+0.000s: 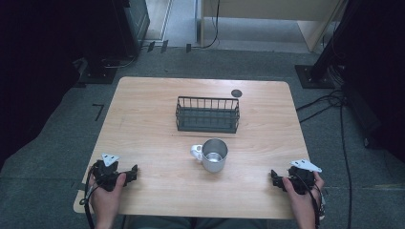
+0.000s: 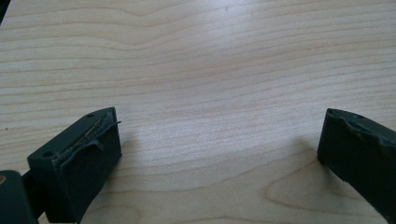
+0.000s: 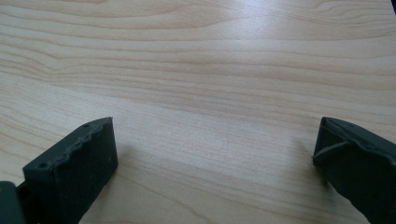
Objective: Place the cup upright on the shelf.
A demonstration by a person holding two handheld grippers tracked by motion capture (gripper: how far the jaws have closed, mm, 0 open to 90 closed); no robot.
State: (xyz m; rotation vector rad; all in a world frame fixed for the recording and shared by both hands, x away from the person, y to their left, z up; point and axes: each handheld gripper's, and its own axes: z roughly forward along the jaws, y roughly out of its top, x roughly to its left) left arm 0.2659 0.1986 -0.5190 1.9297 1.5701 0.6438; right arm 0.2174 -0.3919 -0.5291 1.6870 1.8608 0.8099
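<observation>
Nothing done yet; steel mug (image 1: 214,155) stands mid-table just in front of wire basket (image 1: 207,114); L gripper (image 1: 133,172) & R gripper (image 1: 275,180) rest at near edge, jaws wide apart, empty; whole job left.

Two black jaws of the right gripper (image 3: 215,158) rise from the bottom corners of its own view, standing wide apart above a light wooden table (image 3: 210,60). Nothing sits in the gap between them; bare tabletop shows there, its grain running in long bands across the view. The jaw at the left shows a ridged upper edge and two small holes in its top face. The jaw at the right is cut off by the edge. Each throws a soft shadow on the wood beside it.
</observation>
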